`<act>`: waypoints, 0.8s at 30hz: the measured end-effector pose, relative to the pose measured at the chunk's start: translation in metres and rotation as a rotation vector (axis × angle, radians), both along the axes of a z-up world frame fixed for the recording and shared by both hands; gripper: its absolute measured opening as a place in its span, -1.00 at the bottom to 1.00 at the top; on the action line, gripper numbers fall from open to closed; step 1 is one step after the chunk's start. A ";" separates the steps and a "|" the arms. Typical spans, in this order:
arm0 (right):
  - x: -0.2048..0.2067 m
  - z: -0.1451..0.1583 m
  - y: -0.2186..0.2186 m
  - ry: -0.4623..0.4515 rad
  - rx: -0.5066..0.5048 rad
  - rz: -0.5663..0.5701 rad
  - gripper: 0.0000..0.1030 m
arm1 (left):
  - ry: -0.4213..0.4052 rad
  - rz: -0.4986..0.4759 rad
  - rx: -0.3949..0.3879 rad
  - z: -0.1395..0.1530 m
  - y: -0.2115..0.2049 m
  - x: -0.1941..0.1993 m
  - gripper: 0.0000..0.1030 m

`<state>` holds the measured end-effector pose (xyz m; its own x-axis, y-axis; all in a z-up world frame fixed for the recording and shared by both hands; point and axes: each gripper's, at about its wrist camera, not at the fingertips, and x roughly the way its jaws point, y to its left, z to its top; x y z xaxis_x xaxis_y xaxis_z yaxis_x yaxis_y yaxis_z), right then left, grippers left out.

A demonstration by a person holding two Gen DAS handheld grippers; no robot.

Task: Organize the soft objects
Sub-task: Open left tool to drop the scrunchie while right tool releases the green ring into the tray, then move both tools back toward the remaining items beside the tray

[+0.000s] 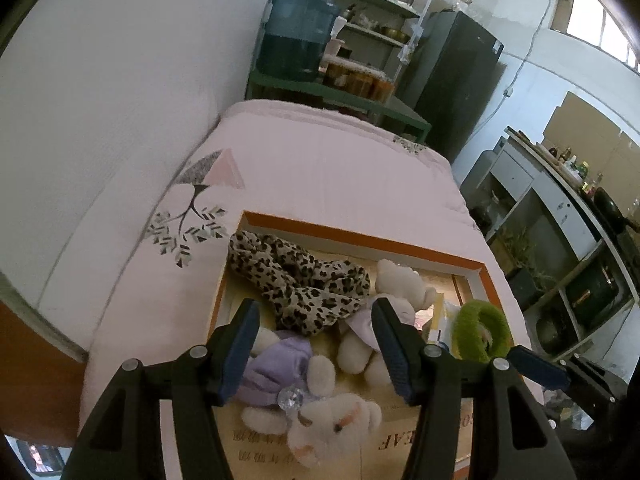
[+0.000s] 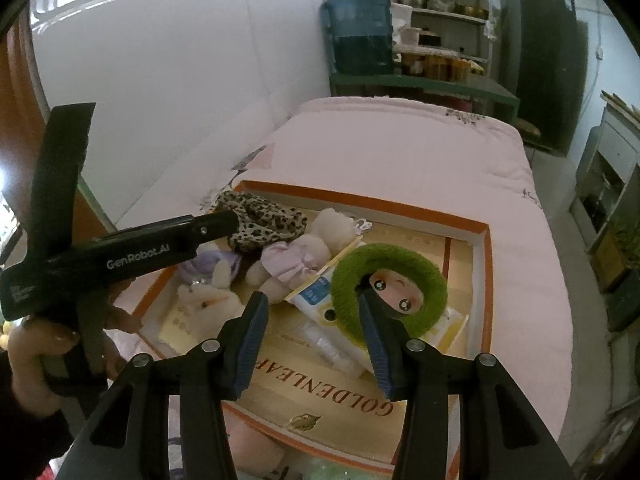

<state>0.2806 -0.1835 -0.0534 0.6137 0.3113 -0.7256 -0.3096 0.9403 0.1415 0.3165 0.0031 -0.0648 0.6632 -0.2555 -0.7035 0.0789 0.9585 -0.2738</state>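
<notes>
An orange-rimmed shallow box (image 1: 360, 240) (image 2: 486, 280) lies on a pink bed. In it are a leopard-print cloth (image 1: 300, 280) (image 2: 260, 220), a plush bunny in a purple dress (image 1: 320, 420) (image 2: 208, 300), a second plush in a lilac dress (image 1: 400, 292) (image 2: 296, 256) and a green-hooded doll head (image 1: 484, 328) (image 2: 392, 284) on white packets (image 2: 316, 292). My left gripper (image 1: 320, 344) is open above the purple bunny. My right gripper (image 2: 316, 340) is open; its right finger (image 2: 376, 340) touches the green doll's lower edge.
The pink quilt (image 1: 320, 152) (image 2: 400, 148) runs along a white wall on the left. Behind the bed stand a blue water jug (image 1: 296, 36) (image 2: 360, 32), green shelves with jars (image 1: 360, 80) and a dark cabinet (image 1: 456, 76). Shelving (image 1: 560, 240) lines the right side.
</notes>
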 end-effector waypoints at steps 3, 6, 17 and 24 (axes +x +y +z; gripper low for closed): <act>-0.004 0.003 0.001 -0.006 0.005 0.002 -0.05 | -0.023 0.006 0.008 0.006 0.000 -0.008 0.12; -0.008 0.004 0.002 -0.010 0.004 0.000 -0.05 | -0.043 0.005 0.017 0.012 0.000 -0.015 0.12; -0.027 0.007 -0.001 -0.025 0.027 -0.049 -0.05 | -0.085 -0.028 0.079 0.024 -0.009 -0.045 0.12; -0.049 0.012 -0.006 -0.070 0.030 -0.132 -0.05 | -0.126 -0.031 0.118 0.031 -0.013 -0.071 0.12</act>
<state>0.2316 -0.1898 -0.0409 0.6996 0.2458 -0.6709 -0.1941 0.9690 0.1526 0.2460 -0.0104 -0.0333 0.7410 -0.1973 -0.6419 0.1353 0.9801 -0.1452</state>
